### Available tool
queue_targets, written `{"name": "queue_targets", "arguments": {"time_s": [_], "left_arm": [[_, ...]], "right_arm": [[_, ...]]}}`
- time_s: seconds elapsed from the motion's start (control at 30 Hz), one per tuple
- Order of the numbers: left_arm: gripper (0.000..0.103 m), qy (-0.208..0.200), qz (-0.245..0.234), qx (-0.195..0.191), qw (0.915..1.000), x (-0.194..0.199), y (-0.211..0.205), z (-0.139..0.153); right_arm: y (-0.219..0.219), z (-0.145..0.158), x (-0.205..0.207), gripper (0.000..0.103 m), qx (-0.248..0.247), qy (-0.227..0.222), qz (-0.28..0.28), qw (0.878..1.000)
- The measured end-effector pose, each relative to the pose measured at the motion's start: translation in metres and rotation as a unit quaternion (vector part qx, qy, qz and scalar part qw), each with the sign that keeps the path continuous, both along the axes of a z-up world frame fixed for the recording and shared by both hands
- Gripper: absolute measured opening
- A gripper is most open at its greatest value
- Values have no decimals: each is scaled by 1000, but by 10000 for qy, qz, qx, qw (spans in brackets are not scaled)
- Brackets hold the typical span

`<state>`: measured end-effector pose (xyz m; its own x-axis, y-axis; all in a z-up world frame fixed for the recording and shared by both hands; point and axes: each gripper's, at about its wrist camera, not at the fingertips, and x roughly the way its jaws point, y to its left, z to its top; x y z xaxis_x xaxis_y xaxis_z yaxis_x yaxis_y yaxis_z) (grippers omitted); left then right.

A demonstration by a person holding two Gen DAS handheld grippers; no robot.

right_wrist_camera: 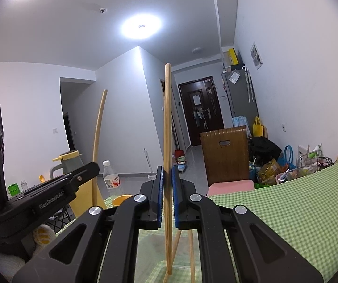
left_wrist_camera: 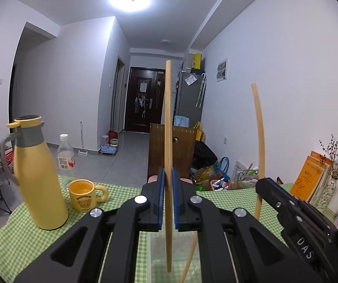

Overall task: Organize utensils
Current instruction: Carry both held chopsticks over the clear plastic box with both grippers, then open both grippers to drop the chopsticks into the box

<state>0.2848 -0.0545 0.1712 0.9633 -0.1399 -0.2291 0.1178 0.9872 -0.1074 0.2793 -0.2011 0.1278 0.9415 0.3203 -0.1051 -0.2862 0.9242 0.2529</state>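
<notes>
My left gripper (left_wrist_camera: 167,176) is shut on a bamboo chopstick (left_wrist_camera: 168,118) that stands upright, its lower tip above a clear container (left_wrist_camera: 161,254) on the table. My right gripper (right_wrist_camera: 167,174) is shut on a second upright chopstick (right_wrist_camera: 167,122), also over the clear container (right_wrist_camera: 183,257), where other chopsticks (right_wrist_camera: 190,252) lean. The right gripper (left_wrist_camera: 263,184) with its chopstick (left_wrist_camera: 259,122) shows at the right of the left wrist view. The left gripper (right_wrist_camera: 91,167) with its chopstick (right_wrist_camera: 99,127) shows at the left of the right wrist view.
A green checked tablecloth (left_wrist_camera: 27,235) covers the table. A tall yellow thermos (left_wrist_camera: 36,174), a yellow bear mug (left_wrist_camera: 85,195) and a plastic bottle (left_wrist_camera: 65,158) stand at the left. An orange book (left_wrist_camera: 310,176) and a vase (left_wrist_camera: 331,188) stand at the right. A wooden chair back (right_wrist_camera: 225,155) is beyond the table.
</notes>
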Motion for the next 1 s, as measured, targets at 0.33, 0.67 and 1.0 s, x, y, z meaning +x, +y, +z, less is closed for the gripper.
{"name": "queue_targets", "arguments": {"time_s": [0.33, 0.67, 1.0], "left_arm": [[4, 285, -184, 163, 9993, 30, -4, -49], [4, 447, -320, 193, 9983, 39, -3, -69], [56, 473, -275, 26, 9985, 24, 19, -76]], "right_arm": [[6, -24, 11, 7, -284, 161, 93, 9994], [6, -34, 11, 7, -517, 294, 86, 9982], [1, -46, -3, 41, -744, 552, 6, 9957]]}}
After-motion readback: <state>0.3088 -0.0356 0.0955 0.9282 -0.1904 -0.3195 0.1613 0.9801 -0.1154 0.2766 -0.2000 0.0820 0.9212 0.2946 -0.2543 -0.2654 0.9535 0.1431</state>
